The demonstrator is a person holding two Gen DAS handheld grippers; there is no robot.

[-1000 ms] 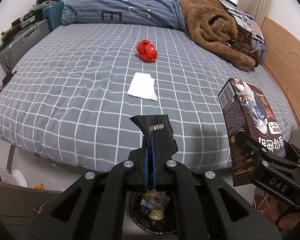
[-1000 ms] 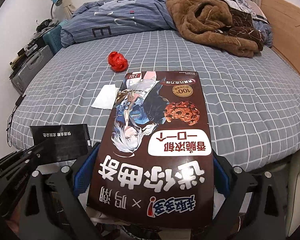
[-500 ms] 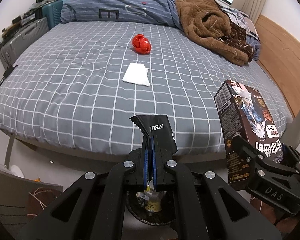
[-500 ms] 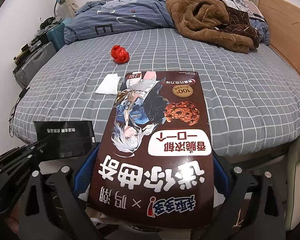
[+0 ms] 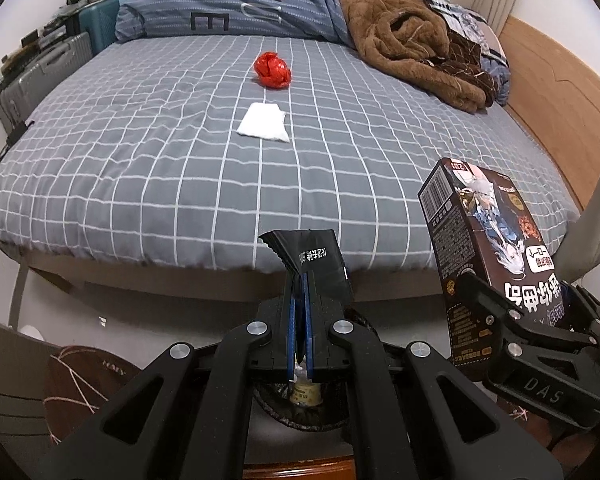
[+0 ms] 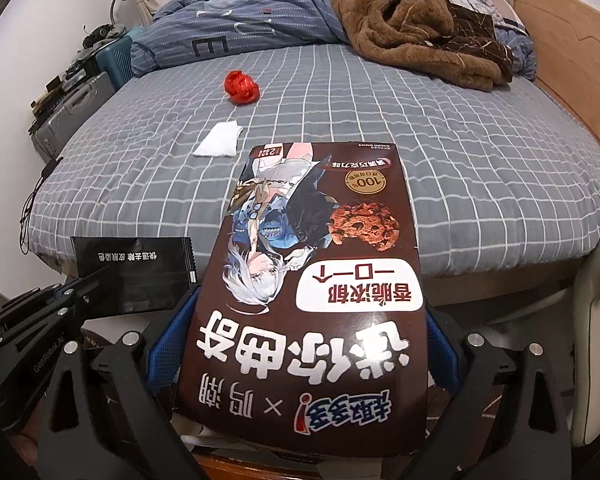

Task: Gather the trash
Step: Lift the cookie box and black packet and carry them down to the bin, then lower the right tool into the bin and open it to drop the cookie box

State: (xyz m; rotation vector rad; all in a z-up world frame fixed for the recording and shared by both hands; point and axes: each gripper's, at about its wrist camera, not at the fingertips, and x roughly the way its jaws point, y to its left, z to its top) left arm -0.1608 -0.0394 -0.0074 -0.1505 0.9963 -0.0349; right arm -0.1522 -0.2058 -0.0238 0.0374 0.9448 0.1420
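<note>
My left gripper (image 5: pixel 299 292) is shut on a black foil wrapper (image 5: pixel 314 258) with white print. It hangs off the foot of the bed, above a black-lined bin (image 5: pixel 276 410). To its right, my right gripper (image 5: pixel 512 320) is shut on a brown cookie box (image 5: pixel 488 248) held upright. In the right wrist view the box (image 6: pixel 312 280) fills the middle between the blue pads (image 6: pixel 166 344) of my right gripper (image 6: pixel 304 344). The left gripper (image 6: pixel 86 285) and wrapper (image 6: pixel 132 268) are at lower left. A red crumpled bag (image 5: pixel 273 70) and a white tissue (image 5: pixel 265 123) lie on the bed.
The bed (image 5: pixel 120 168) has a grey checked sheet, a blue striped duvet (image 5: pixel 236 4) at the far end and a brown fleece garment (image 5: pixel 412 48) at far right. Suitcases (image 5: pixel 48 68) stand left of the bed. A wooden panel (image 5: pixel 560 92) runs along its right.
Both grippers have drawn back from the bed with their items still held. The bed's near edge and the floor below now show, and the bin sits further under the left gripper.
</note>
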